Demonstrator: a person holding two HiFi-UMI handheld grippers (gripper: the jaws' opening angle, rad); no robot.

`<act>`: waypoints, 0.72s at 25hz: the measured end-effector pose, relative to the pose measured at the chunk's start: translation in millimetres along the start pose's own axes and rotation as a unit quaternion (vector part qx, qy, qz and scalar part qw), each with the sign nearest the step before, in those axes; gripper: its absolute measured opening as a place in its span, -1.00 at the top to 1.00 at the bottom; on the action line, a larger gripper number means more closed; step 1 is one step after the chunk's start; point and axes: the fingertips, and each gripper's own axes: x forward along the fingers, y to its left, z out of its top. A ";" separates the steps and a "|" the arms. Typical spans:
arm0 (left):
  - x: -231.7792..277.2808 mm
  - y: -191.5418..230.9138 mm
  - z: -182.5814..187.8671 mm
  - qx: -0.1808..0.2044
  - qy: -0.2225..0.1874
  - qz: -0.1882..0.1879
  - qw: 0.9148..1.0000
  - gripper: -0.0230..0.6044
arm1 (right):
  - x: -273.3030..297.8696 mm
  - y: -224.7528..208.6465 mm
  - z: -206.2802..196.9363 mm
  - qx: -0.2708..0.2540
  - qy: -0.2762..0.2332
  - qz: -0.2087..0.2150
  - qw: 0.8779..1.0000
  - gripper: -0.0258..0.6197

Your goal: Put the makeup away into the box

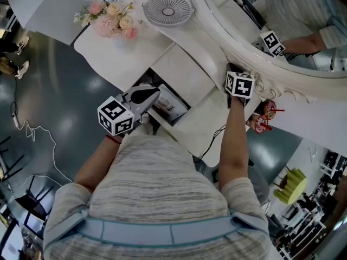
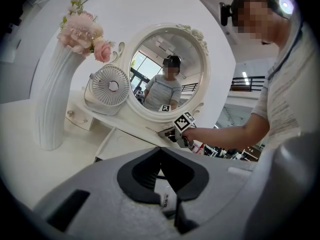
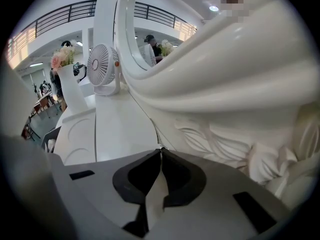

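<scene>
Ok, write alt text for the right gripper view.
The right hand-held gripper, jaws closed tip to tip, points at a white dressing table beside a carved mirror frame. A small fan and a vase of pink flowers stand behind.

White dressing table (image 1: pixel 119 58), ornate oval mirror (image 2: pixel 167 76), small white fan (image 1: pixel 168 7), pink flowers (image 1: pixel 111 18), glossy grey floor (image 1: pixel 59 102)

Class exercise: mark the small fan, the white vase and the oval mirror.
small fan (image 2: pixel 111 86): left gripper view, centre of its grille.
white vase (image 2: pixel 52 109): left gripper view, middle of its body.
oval mirror (image 2: pixel 150 59): left gripper view, on its glass.
</scene>
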 end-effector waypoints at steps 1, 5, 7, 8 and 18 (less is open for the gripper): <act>-0.7 -0.1 -0.1 0.000 -0.001 0.000 1.000 0.89 | 0.1 0.4 -0.3 0.000 0.001 -0.001 1.000 0.87; -5.0 0.2 -0.6 -0.002 -0.003 0.002 1.000 0.89 | -0.2 0.9 -0.2 -0.007 0.001 -0.007 1.000 0.88; -7.8 -0.1 -0.8 -0.001 -0.005 0.003 1.000 0.89 | -1.1 2.0 0.3 -0.010 0.000 -0.010 1.000 0.88; -9.1 -0.4 -1.0 -0.001 -0.006 0.004 1.000 0.89 | -1.9 3.0 0.5 -0.011 -0.001 -0.011 1.000 0.88; -21.1 -5.5 1.4 0.006 -0.019 0.005 1.000 0.89 | -22.3 28.4 0.1 -0.009 -0.022 -0.003 1.000 0.89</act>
